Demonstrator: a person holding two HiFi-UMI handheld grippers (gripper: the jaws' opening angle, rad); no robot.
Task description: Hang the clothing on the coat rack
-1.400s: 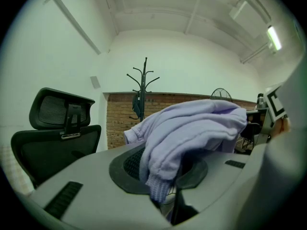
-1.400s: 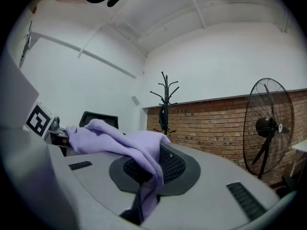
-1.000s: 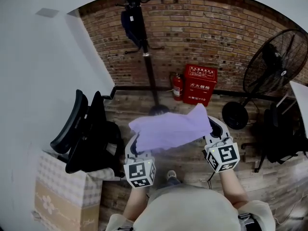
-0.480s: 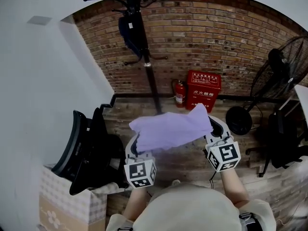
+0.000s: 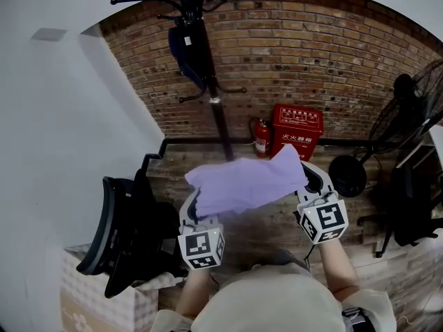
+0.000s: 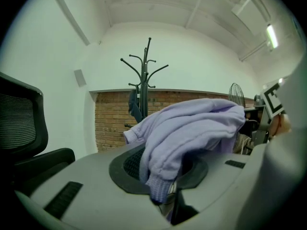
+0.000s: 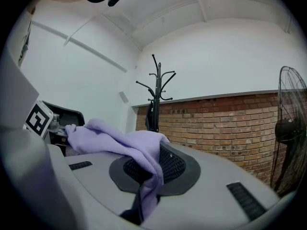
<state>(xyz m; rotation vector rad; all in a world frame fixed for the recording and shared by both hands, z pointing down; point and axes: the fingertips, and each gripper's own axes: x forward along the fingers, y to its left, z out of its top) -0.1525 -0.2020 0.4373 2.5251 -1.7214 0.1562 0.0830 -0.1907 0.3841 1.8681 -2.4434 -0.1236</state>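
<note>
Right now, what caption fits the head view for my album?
A purple sweater held between left gripper and right gripper, facing the coat rack.

The red fire-extinguisher box (image 5: pixel 297 131) at the foot of the brick wall (image 5: pixel 332 61) carries white Chinese characters on its lid and front face. They are too small to read reliably.

garment (image 5: pixel 246 183) lilac | coat rack (image 5: pixel 208 68) black | wall (image 5: pixel 332 61) red-brown brick | box (image 5: pixel 296 131) red | gripper cubes (image 5: pixel 201 247) black-white squares
</note>
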